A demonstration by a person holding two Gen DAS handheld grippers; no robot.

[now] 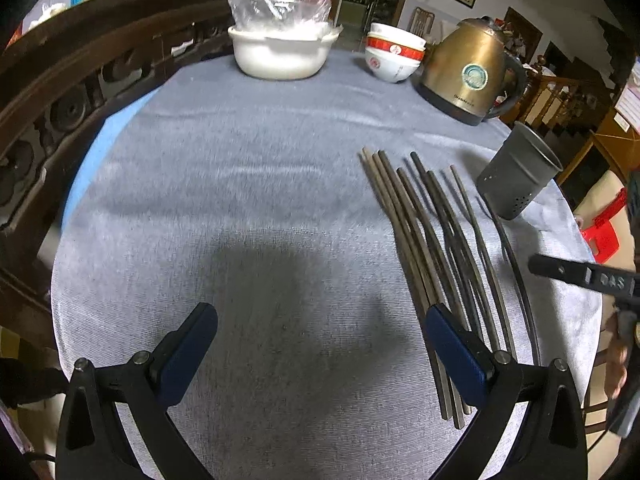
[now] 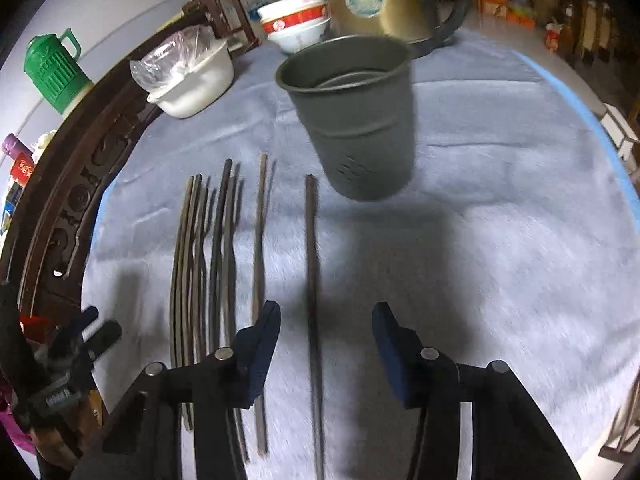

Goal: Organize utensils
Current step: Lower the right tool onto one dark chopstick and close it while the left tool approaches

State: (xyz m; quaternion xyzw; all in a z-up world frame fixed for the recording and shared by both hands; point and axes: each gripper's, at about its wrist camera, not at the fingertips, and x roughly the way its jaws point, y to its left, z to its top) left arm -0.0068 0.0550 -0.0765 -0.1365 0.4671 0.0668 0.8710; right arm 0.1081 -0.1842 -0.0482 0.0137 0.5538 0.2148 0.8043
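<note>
Where cloth (image 1: 240,184) wrinkles, slender chopsticks (image 2: 224,264) lie.

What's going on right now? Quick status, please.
Both tongs open, empty. Right straddles lone chopstick. Chopsticks still on cloth; holder empty. Nothing in the way.

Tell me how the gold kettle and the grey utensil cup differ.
The gold kettle is shiny metal with a dark handle and a round sticker; the grey utensil cup is matte, handleless, and has small holes near its base. The kettle is closed on top; the cup is open and looks empty. Both stand upright on the grey tablecloth.
</note>
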